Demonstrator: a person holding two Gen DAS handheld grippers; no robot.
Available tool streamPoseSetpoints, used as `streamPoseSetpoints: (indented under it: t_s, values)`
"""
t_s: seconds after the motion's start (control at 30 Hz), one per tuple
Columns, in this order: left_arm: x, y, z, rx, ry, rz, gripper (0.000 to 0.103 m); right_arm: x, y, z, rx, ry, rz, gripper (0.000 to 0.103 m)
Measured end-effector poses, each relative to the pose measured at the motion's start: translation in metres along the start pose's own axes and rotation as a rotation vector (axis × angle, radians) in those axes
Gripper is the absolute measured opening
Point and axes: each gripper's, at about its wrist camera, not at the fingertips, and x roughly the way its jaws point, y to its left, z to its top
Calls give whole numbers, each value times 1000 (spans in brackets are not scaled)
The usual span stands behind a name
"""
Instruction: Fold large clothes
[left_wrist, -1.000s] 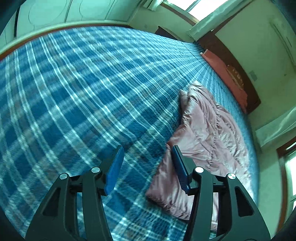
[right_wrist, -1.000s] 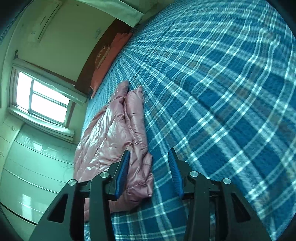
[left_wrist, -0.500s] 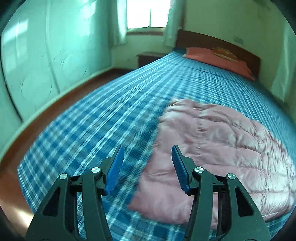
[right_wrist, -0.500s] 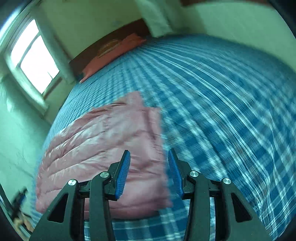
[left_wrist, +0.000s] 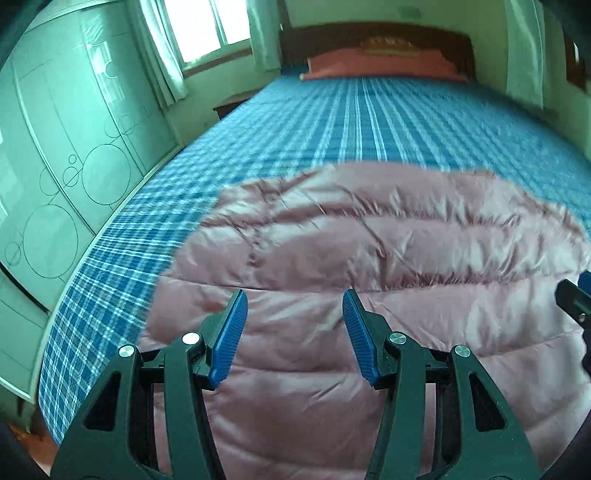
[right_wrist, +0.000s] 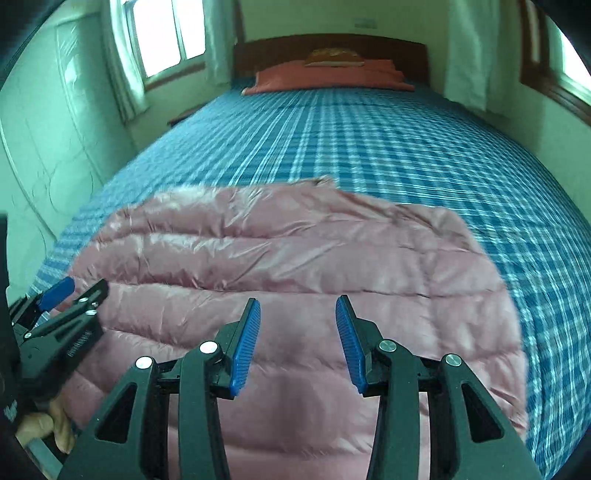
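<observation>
Left wrist view: left gripper (left_wrist: 293, 325) spread and empty over the pink puffer jacket (left_wrist: 369, 251), which lies flat on the plaid bed (left_wrist: 332, 122). Right gripper (right_wrist: 297, 332) is likewise spread, holding nothing. Risk — slick, puffy shell squirts out of a shallow pinch, or the fold springs open.

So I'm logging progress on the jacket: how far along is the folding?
Done: the pink puffer jacket lies as a compact, roughly rectangular bundle on the plaid bed, so it looks at least partly folded. In hand: nothing; left gripper and right gripper are above it, jaws open and empty. Left: any further fold.
</observation>
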Motion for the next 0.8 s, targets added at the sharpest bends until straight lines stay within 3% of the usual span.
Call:
streamPoseSetpoints:
  t_s: [0.13,0.27,0.5,0.8]
  values:
    - [30,-10,-6,16,46,13,53,38,8,-12,-46,70,-47,43]
    - [38,-11,-4,14,65,2,52,49,3,-10,-23,102,-36,43]
    - [20,-13,23,7,-13,-24,48,39,4,23,8,49,-19,43]
    - [65,-32,23,28,40,11,48,90,10,23,5,104,-31,43]
